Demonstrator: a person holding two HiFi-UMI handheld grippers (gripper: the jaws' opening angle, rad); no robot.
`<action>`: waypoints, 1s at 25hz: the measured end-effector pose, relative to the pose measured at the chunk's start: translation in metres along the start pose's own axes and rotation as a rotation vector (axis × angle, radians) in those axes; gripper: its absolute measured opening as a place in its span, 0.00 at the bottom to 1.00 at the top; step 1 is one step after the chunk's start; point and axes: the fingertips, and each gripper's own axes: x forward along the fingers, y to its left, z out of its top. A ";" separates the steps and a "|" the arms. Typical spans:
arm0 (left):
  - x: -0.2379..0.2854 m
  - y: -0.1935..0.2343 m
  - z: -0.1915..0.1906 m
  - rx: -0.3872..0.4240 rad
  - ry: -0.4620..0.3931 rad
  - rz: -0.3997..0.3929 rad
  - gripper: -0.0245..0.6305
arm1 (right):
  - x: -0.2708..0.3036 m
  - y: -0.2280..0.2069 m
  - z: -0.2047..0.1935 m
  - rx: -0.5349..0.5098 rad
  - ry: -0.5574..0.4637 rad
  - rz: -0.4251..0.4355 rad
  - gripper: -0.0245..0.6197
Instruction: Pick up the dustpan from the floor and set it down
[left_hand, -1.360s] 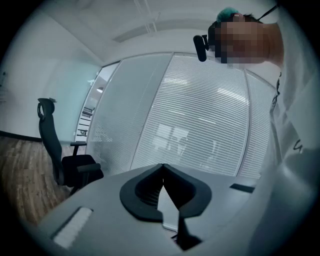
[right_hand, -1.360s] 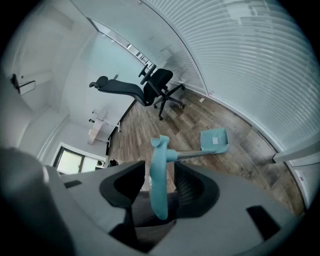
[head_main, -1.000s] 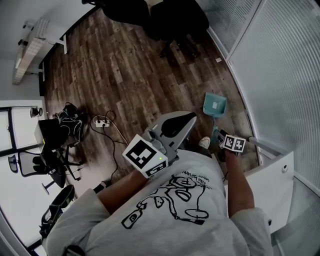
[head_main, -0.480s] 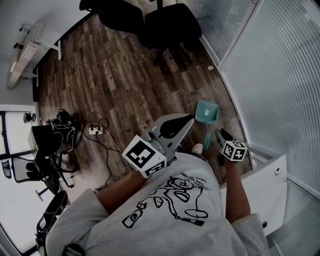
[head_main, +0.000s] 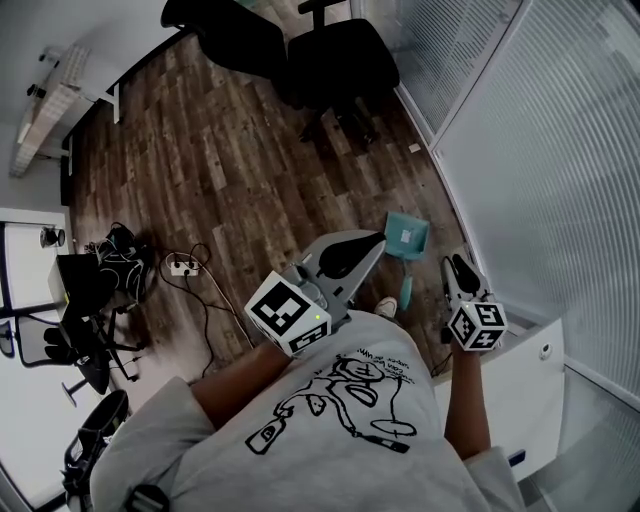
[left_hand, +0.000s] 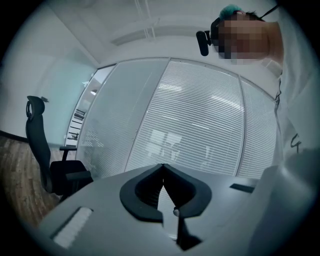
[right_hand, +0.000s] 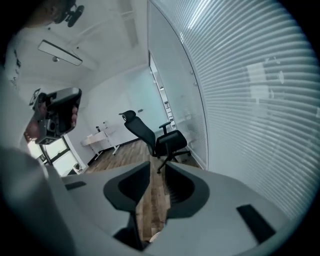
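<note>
in the head view the person's grey shirt (head_main: 340, 420) is covering the near floor (head_main: 230, 170), and only the tip of a shoe (head_main: 385, 307) is peeking out past it. at the far left a dark heap with cables (head_main: 120, 262) is lying too small to make out. the left tool (head_main: 372, 243) is being held out over the floor. in its own view the left tool (left_hand: 162, 166) is showing its jaws meeting at the tips, closed on nothing, with only blinds (left_hand: 200, 125) behind. just to its right in the head view the teal dustpan (head_main: 405, 236) is lying flat on the floor beside the glass wall (head_main: 540, 150), pan away from the person and handle pointing back toward the shoe. a pale patch on it is too small to read, and the dustpan is showing only in the head view. neither tool is touching it. the right tool (head_main: 462, 272) is hanging above the floor, right of the dustpan. in its own view the right tool (right_hand: 158, 165) has just been closing its jaws, which are standing a narrow gap apart, holding nothing, with floor and a chair (right_hand: 155, 137) showing through.
</note>
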 end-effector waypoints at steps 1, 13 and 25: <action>0.001 0.000 0.001 0.001 -0.001 -0.001 0.04 | -0.004 0.005 0.014 -0.020 -0.022 0.001 0.18; 0.009 0.003 0.011 0.013 -0.017 -0.011 0.04 | -0.048 0.065 0.125 -0.222 -0.200 0.028 0.15; 0.009 0.006 0.021 0.046 -0.041 0.007 0.04 | -0.079 0.095 0.178 -0.338 -0.300 0.001 0.10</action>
